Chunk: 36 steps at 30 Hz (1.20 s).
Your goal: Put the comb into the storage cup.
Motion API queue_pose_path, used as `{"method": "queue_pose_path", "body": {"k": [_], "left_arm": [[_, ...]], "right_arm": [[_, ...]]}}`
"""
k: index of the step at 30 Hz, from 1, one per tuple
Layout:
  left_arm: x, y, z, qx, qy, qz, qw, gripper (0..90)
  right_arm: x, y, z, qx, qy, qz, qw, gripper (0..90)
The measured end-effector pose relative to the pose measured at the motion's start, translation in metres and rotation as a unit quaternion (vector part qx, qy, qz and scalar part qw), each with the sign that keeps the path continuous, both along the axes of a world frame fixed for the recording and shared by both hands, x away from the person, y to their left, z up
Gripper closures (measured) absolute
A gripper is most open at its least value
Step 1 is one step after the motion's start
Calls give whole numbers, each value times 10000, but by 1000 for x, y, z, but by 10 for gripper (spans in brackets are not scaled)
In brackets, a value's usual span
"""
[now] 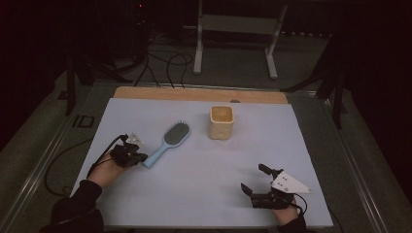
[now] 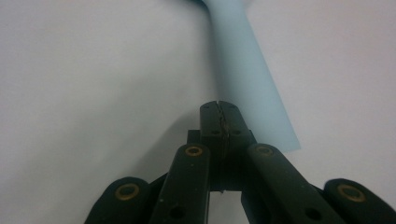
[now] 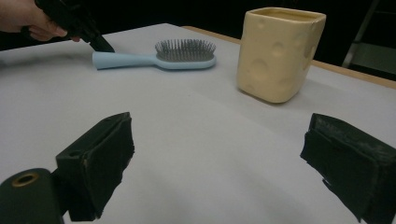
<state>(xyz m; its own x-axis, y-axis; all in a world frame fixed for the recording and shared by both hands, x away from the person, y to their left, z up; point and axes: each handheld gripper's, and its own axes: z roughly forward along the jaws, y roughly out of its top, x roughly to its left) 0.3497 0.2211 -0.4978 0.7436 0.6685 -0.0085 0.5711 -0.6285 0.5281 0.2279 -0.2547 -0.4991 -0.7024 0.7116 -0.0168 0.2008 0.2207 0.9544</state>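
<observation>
- Watching the pale sheet (image 1: 194, 194) first: smooth, flat cover over the table, so anything nudged could slide on it rather than stay put for a pick-up.
- Minding the yellow cup (image 1: 221, 124) next, upright at the far middle, just right of the brush head and apart from it; a brush shoved or swung that way could knock it, and a tall, narrow cup like that looks easy to tip.
- Eyeing the hairbrush (image 1: 167, 143), bristles up, lying slantwise left of centre, head far and handle end near-left; a push on the handle end alone would likely spin it about the head and leave the handle out of line for a grasp.
- Checking the left gripper (image 1: 141, 158): jaws pressed together, pinching nothing, tips down at the sheet just beside the left edge of the handle end (image 2: 247, 79); touching or a hair apart, cannot tell. Pressed shut like this, no grip possible; opening too close could flick the handle away, and closing on the rounded end could squeeze it out.
- Noting the right gripper (image 1: 253, 177) last: jaws spread wide, empty, resting near-right, well apart from brush and cup; small risk only, too far off to steady either if something slips.
</observation>
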Motion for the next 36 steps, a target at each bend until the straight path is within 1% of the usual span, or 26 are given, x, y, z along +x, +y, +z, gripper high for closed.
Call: {"method": "queue_pose_path", "body": {"k": [3,6,7,11,12,14,16,20,24,28,31,32,33,34,36], "left_arm": [[-2,-1,0,16,45,-55,10000,900],[-1,-1,0,47,53,-29,10000,900],[-1,-1,0,96,35,-2,9999,900],[1,3,4,112,-45,138,9998,900],[1,4,6,96,-25,204,9997,900],[1,6,10,116,-52,302,9995,899],[2,7,13,108,-47,358,9993,899],[1,8,22,55,-15,482,9988,898],[1,8,31,-39,-46,612,9981,888],[0,2,38,24,17,607,9982,788],[-1,-3,42,103,24,606,9981,707],[-1,-3,42,103,24,606,9981,679],[0,-5,44,95,17,627,9980,679],[0,-6,46,61,31,644,9979,621],[2,-9,48,21,54,674,9977,573]], "right_arm": [[0,0,0,1,17,-3,10000,82],[0,0,0,5,21,-4,10000,82],[0,0,0,-5,16,-6,10000,82],[0,0,0,-18,2,6,10000,82],[0,0,0,-5,8,5,10000,82],[0,-1,0,-15,10,2,10000,82],[0,-1,0,-13,12,3,10000,82],[0,0,0,-12,-7,3,10000,82],[0,-1,0,-16,-1,-7,10000,82],[0,0,0,-24,3,8,10000,82],[0,0,0,-15,-8,3,10000,82],[0,0,0,-15,-8,3,10000,82],[0,0,0,-17,-8,2,10000,82],[0,-1,0,-29,-12,3,10000,82],[0,0,0,-14,-8,-5,10000,82]]}}
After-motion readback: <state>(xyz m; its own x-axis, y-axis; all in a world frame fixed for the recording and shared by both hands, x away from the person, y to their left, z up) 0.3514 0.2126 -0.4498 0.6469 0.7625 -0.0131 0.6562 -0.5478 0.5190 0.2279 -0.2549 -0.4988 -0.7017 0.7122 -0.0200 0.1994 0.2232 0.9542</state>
